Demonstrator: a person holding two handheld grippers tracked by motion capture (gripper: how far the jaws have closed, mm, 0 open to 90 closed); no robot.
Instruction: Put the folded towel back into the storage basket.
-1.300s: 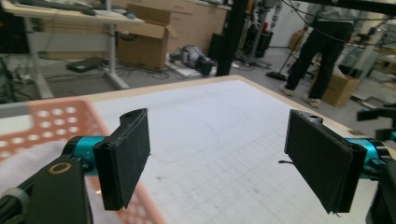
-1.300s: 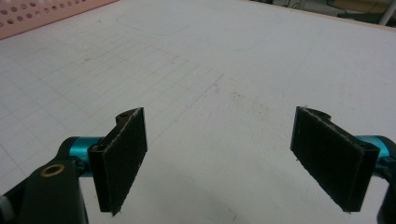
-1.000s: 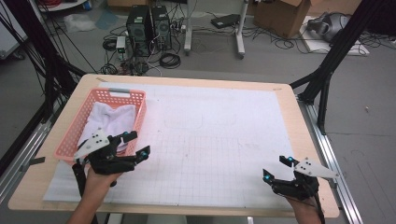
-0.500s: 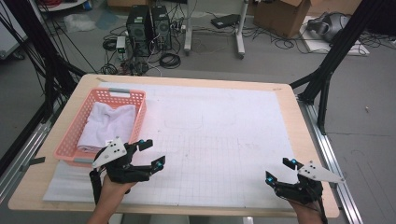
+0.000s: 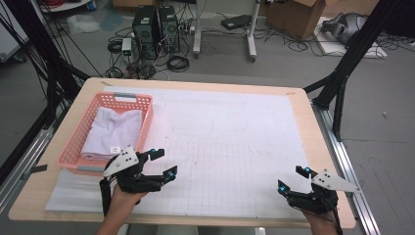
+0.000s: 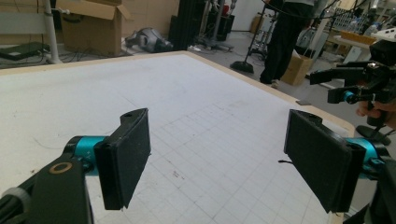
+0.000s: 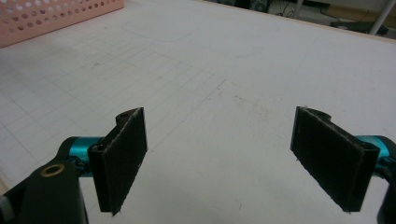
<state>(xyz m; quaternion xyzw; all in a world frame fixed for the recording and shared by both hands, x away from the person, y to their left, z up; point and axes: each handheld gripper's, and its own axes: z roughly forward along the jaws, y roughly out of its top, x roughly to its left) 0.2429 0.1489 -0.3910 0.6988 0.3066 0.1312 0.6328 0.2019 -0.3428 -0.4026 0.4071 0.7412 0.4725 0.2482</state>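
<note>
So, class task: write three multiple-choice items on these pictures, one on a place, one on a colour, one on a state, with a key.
1. Where does the white towel lie?
A in the basket
B on the mat
C on the floor

2. What colour is the basket?
A blue
B pink
C black

3. How do the left gripper jaws stand?
A shut on the towel
B shut, empty
C open, empty

Key: 1 A, basket walls surround the folded towel; 2 B, its mesh rim is pink; 3 C, a wide gap with bare mat between the pads.

Table [image 5: 58, 196] w/ white mat [image 5: 235, 142], pink basket [image 5: 78, 142] (towel [image 5: 115, 129] inside).
</note>
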